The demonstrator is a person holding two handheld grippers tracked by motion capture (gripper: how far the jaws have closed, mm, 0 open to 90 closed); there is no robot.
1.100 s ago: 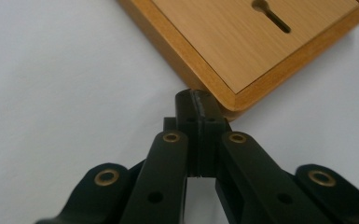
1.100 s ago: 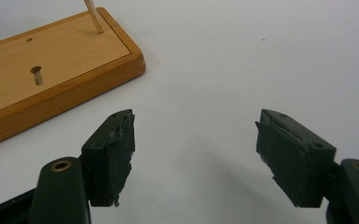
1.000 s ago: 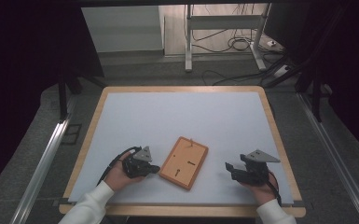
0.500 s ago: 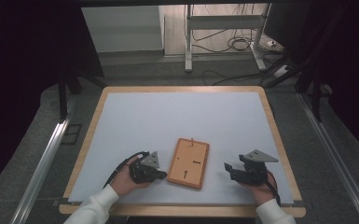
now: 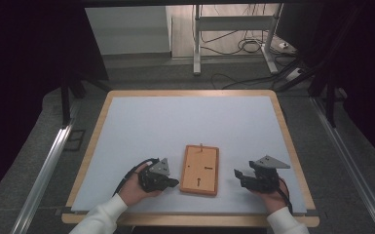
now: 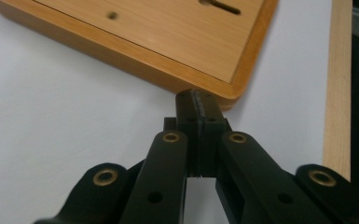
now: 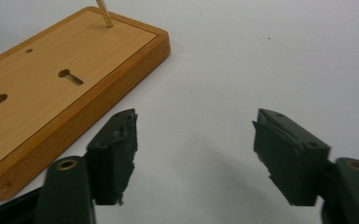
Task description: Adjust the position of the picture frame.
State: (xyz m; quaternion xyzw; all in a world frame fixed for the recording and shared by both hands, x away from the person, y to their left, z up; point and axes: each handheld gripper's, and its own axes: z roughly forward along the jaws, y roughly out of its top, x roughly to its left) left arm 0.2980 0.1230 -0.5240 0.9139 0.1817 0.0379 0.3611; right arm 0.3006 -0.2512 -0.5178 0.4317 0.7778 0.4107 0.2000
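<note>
The left gripper point(image 6: 198, 100), jaws pressed together, touches the wooden board's point(image 5: 201, 169) near corner, seemingly to nudge it; the right gripper point(image 7: 193, 140) waits spread beside it.

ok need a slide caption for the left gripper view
Left gripper, fingers closed, tip at the near corner of the wooden board on the white table.

Bright, even overhead light, dark surroundings; soft shadows, close views slightly blurred.
</note>
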